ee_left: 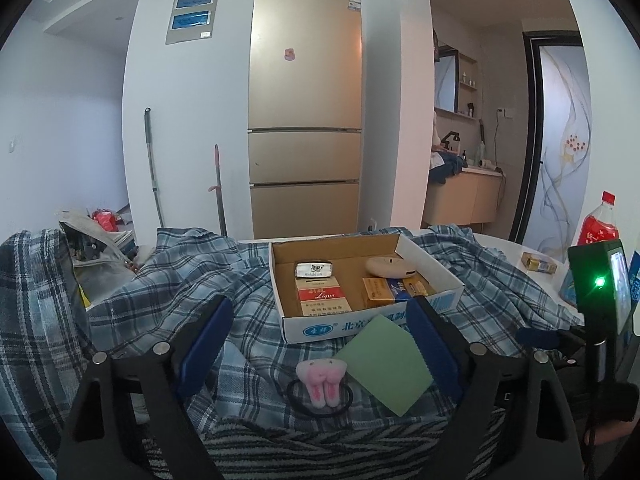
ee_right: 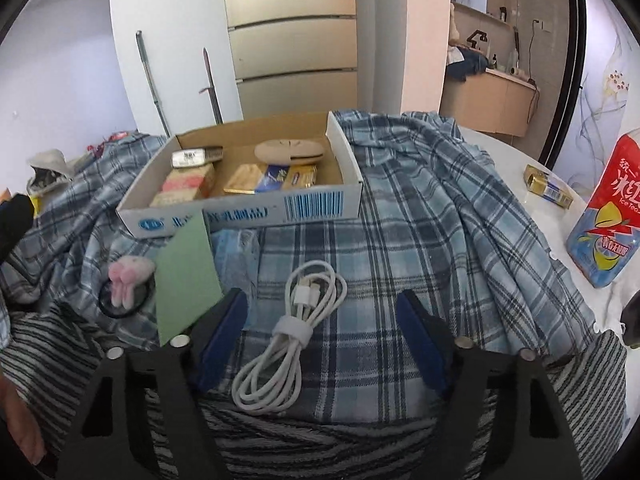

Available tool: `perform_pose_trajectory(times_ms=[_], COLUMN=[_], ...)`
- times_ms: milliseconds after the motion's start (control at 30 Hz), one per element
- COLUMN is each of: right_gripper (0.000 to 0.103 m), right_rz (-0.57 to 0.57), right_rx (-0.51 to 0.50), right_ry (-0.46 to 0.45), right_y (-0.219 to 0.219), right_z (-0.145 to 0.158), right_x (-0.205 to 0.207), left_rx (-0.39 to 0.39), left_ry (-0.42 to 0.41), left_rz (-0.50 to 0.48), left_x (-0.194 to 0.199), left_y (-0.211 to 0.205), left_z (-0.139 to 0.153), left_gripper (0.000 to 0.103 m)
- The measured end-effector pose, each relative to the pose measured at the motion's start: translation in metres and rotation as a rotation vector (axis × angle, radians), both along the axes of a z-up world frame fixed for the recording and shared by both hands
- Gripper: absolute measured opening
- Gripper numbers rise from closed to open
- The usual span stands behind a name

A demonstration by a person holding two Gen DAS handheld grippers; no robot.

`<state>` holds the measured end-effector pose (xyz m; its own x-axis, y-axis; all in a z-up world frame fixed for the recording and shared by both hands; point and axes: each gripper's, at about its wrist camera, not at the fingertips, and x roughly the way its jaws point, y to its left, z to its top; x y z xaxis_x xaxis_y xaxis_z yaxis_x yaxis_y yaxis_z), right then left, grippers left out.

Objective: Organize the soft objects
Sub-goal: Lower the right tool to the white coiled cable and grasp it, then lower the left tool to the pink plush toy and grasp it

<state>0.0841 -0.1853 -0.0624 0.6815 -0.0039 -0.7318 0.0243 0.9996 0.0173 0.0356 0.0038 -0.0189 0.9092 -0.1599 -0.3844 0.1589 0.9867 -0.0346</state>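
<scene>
Right under the right gripper [ee_right: 320, 328] sits the coiled white charging cable with its white strap [ee_right: 294, 330], lying between the two blue pads with daylight on both sides, so nothing is pinched and the jaws stand apart around it. To me that's the step in hand: picking up the cable, not yet grabbed.

Over at the left gripper [ee_left: 320, 344] it's the same story. Its jaws are spread and empty, and between them, a bit ahead, lies the black hair tie with the fluffy pink-and-white bunny charm [ee_left: 322, 386], with the flat pale green sheet [ee_left: 386, 366] just beside it toward the right finger, one corner leaning on the box front.

Further out from both grippers is the shallow white cardboard box with blue print [ee_right: 248, 212]. Inside I can make out a few cigarette packs, a small silver tin and a beige oval case, all hard stuff as far as I can tell. So the soft bits look like they're all still outside: cable, hair tie, green sheet.

Everything rests on a rumpled blue plaid shirt [ee_right: 420, 216] spread over the table, and a grey-and-white striped cloth [ee_right: 320, 440] lies closest to the camera. Off to the right there's a red-labelled iced tea bottle [ee_right: 608, 216] and a loose gold pack [ee_right: 548, 190].

My guess: barely started, nearly everything left.
</scene>
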Motion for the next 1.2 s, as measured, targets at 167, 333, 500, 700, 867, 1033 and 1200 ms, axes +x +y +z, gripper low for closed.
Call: perform_pose_trajectory(times_ms=[167, 333, 500, 700, 867, 1033, 1200], right_gripper=[0.064, 0.052, 0.051, 0.047, 0.032, 0.022, 0.022], right_rz=[0.011, 0.035, 0.049, 0.065, 0.069, 0.050, 0.044], right_rx=[-0.004, -0.005, 0.010, -0.035, -0.038, -0.036, 0.013], right_ry=[0.038, 0.077, 0.105, 0.136, 0.128, 0.090, -0.005], right_y=[0.001, 0.006, 0.008, 0.017, 0.018, 0.015, 0.006], right_z=[-0.006, -0.012, -0.017, -0.025, -0.025, -0.019, -0.003], right_x=[0.004, 0.006, 0.009, 0.012, 0.010, 0.005, -0.006], left_rx=[-0.001, -0.006, -0.036, -0.037, -0.050, -0.065, -0.069], left_ry=[0.006, 0.057, 0.108, 0.157, 0.165, 0.164, 0.164], left_rz=[0.005, 0.000, 0.003, -0.005, -0.001, -0.005, -0.011], left_x=[0.002, 0.010, 0.016, 0.023, 0.025, 0.024, 0.025], left_y=[0.001, 0.002, 0.009, 0.008, 0.009, 0.012, 0.013], left_z=[-0.001, -0.006, -0.010, -0.016, -0.017, -0.016, -0.016], left_gripper=[0.089, 0.078, 0.072, 0.065, 0.065, 0.065, 0.065])
